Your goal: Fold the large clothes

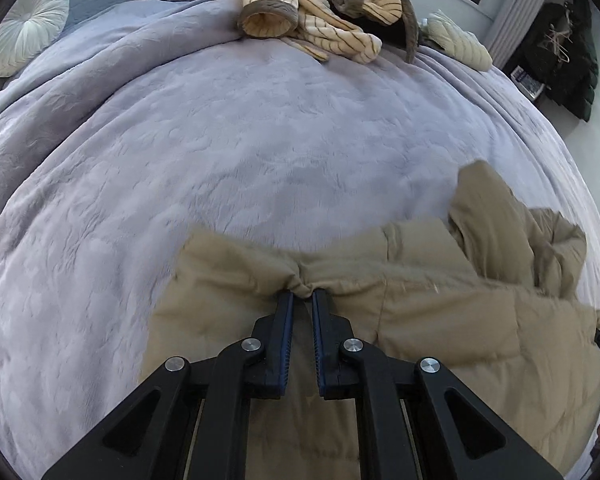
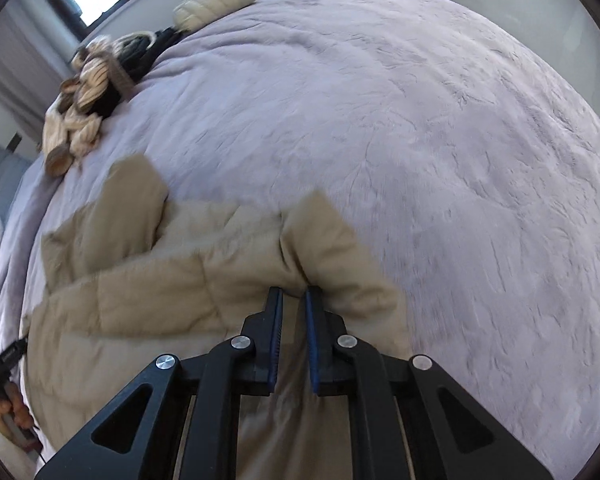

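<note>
A tan quilted jacket (image 1: 420, 312) lies spread on the near part of a lavender plush bed cover (image 1: 260, 140). My left gripper (image 1: 302, 294) points steeply down and is shut on a bunched pinch of the jacket's far edge. In the right wrist view the same jacket (image 2: 160, 280) stretches to the left, one sleeve reaching up to the left. My right gripper (image 2: 293, 291) is shut on a fold of it beside another raised flap. Under both grippers the jacket's near part is hidden.
A heap of cream and brown striped clothes (image 1: 320, 12) lies at the bed's far edge, with a cream ribbed cushion (image 1: 460, 42) beside it. A round white pillow (image 1: 28, 26) sits far left. A person's hand (image 2: 12, 408) shows at the left edge. The bed cover (image 2: 440, 140) stretches right.
</note>
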`<state>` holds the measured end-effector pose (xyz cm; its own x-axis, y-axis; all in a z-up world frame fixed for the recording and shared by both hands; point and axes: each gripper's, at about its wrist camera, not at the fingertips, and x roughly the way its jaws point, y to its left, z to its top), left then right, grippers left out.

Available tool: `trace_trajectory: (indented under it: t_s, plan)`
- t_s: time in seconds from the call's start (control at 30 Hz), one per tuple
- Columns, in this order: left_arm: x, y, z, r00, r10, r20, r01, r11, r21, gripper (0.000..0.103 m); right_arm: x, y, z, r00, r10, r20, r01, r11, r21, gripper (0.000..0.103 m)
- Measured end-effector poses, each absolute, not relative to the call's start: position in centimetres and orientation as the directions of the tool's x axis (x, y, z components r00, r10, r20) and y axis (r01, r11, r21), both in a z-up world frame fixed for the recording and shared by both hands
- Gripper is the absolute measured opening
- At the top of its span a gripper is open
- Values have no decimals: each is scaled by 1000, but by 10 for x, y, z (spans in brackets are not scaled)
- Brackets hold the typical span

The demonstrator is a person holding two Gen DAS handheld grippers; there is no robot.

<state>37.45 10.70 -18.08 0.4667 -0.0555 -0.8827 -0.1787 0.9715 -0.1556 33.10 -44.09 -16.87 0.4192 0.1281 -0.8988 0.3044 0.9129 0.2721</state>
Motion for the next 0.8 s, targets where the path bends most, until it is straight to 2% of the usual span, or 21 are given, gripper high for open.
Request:
trace_trajectory:
  t_s: [0.17,0.4,0.57,0.73,0.8]
  plan:
    - [392,112,-198,455,-66,-888,-194,966,-171,12,351,-450,-189,414,137,-900,362,882,301,10]
    - [405,111,-219,449,-36,-893,-219,964,-148,12,360,-456,-217,412,150,-899,389,863,322,4]
    - [409,114,-211,435,-11,-900,-257,957,-136,12,362,-453,-209,402,128,-907,381,877,293,4]
    - [391,119,-181,448,16,-894,-243,964,-104,12,353,-449,-184,419,93,-903,362,895,260,5]
    - [380,122,-170,449,26,-893,-229,969,-87,12,344,-448,-170,437,93,-895,362,892,270,9]
